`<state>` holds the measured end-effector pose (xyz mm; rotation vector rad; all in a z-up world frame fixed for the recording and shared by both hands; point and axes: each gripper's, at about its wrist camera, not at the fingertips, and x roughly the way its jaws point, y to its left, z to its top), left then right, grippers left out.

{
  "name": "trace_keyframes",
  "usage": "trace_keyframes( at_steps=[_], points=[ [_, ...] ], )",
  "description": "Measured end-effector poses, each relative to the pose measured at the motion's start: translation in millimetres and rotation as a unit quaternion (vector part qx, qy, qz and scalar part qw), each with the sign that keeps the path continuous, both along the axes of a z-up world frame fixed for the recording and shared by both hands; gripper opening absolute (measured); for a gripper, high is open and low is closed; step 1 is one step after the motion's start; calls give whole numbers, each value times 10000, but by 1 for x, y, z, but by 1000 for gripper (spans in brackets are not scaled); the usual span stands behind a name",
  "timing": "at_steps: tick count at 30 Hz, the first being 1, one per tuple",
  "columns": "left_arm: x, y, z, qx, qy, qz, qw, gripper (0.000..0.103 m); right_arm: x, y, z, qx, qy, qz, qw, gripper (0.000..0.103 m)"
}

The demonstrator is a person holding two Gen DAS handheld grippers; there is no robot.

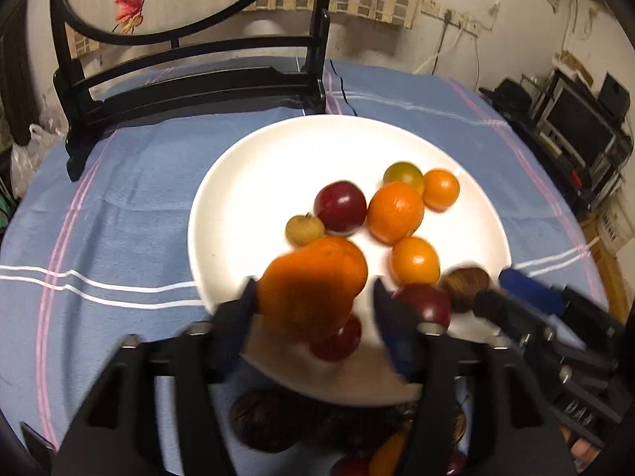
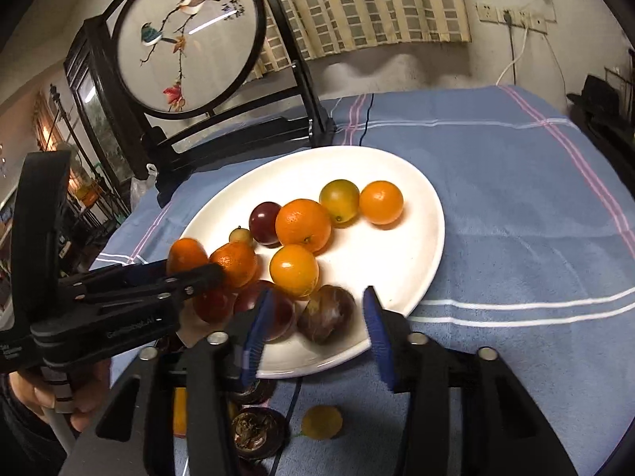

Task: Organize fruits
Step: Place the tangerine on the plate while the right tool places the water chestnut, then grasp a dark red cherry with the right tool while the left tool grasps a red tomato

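left tool (image 1: 313, 283) wide around orange (image 1: 313, 301) | right tool (image 2: 317, 291) wide | bird embroidery (image 2: 194, 4): right view only

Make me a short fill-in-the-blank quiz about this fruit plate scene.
1. The fruits lie on a ____ plate.
2. The tablecloth is mostly ____.
3. The round screen behind the plate shows two ____.
4. The fruit between the left gripper's fingers is ____ in colour.

Missing words: white; blue; birds; orange

white plate (image 2: 416, 214); blue tablecloth (image 2: 516, 206) with white and pink stripes; blue-padded black tool (image 2: 317, 309).
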<state>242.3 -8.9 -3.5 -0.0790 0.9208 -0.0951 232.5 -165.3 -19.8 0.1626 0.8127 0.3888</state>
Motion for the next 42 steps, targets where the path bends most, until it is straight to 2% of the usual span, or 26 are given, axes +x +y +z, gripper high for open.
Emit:
trace_keyframes(
  at_steps=[1,7,12,14,18,28,30,34,35,38,42],
  points=[
    [-1,0,1,-8,-38,41,10000,72,-2,-2,0,43,-13,-36,10000,51],
    [-19,13,10,-162,-141,206,9996,72,-13,-11,9,126,-144,-157,9997,51],
    [-46,24,13,-190,-147,400,9989,73,-32,-7,15,-170,-319,-157,9992,58],
    [-60,30,14,-236,-183,474,9984,79,-40,-8,15,-162,-294,-156,9993,59],
    [-86,36,11,-284,-232,541,9979,81,-59,-9,8,-182,-183,-83,9996,61],
    [-124,37,-3,-279,-146,407,9987,86,-118,7,5,-496,-163,520,9973,62],
    [-125,38,-3,-214,-170,438,9987,86,-123,16,0,-705,-148,702,9949,62],
    [-126,37,-2,21,-276,500,9984,86,-126,41,-14,-1400,6,1134,9836,57],
    [-126,37,-2,76,-280,500,9983,86,-124,45,-18,-1550,55,1165,9810,52],
    [-125,38,-4,44,-193,476,9987,86,-115,54,-26,-1776,219,1309,9751,45],
    [-123,41,-6,-13,-108,480,9988,86,-109,61,-25,-1872,168,1388,9723,44]
  ],
)
